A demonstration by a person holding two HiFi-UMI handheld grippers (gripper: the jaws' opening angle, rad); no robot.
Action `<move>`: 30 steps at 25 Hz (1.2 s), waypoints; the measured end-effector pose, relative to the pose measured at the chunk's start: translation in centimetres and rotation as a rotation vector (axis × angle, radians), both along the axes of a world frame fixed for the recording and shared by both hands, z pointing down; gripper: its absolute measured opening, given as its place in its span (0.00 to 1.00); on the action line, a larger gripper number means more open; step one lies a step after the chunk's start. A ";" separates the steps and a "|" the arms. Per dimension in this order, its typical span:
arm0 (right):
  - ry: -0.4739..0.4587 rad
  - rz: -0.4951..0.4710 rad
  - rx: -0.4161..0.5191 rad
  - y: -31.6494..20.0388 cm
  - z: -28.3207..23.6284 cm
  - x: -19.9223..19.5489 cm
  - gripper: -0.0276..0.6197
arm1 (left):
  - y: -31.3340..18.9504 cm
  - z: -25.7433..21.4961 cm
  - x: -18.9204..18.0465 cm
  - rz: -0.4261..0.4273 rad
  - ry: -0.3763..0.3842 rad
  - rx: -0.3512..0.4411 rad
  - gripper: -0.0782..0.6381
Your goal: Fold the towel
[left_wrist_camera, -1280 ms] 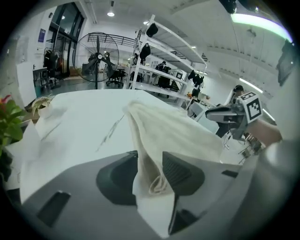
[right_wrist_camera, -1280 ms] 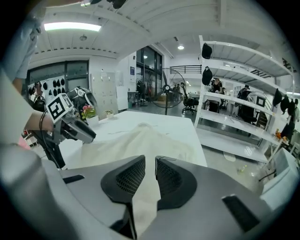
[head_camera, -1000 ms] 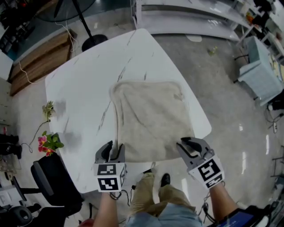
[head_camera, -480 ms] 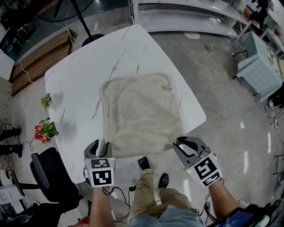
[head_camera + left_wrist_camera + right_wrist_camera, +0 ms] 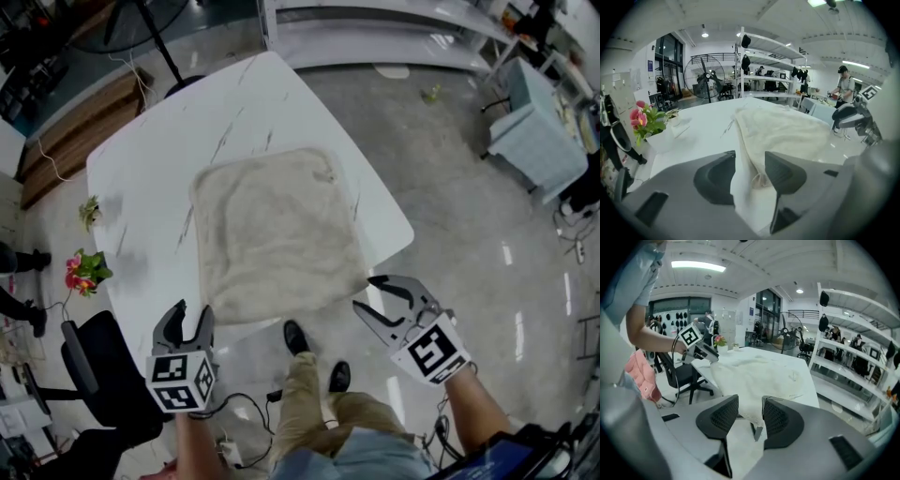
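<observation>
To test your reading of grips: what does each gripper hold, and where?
Nothing. The jaws of the left gripper and right gripper have just been opening; neither pinches the towel, whose near corners lie free.

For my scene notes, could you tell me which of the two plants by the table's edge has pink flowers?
The plant nearer the person, by the black chair: pink blooms, green leaves. The farther plant is pale.

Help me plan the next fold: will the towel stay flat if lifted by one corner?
Probably not: the towel looks floppy, its near edge drooping over the table edge. Its fuzzy pile suggests it won't slip easily.
</observation>
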State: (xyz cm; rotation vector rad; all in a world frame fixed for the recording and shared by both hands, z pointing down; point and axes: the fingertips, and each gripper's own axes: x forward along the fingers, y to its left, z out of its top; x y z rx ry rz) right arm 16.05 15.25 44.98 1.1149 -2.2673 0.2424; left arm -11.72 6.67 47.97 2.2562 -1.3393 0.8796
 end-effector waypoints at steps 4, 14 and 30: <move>0.214 -0.165 0.081 0.5 1.6 -0.3 0.35 | 1.1 -1.3 0.2 0.010 0.025 0.067 0.39; 0.549 -0.296 0.239 -0.4 6.2 0.0 0.25 | 3.0 -1.3 2.5 0.205 0.031 0.174 0.42; 0.204 -0.161 0.214 -3.0 -3.4 -1.5 0.10 | 5.5 3.1 5.0 0.601 -0.178 0.207 0.58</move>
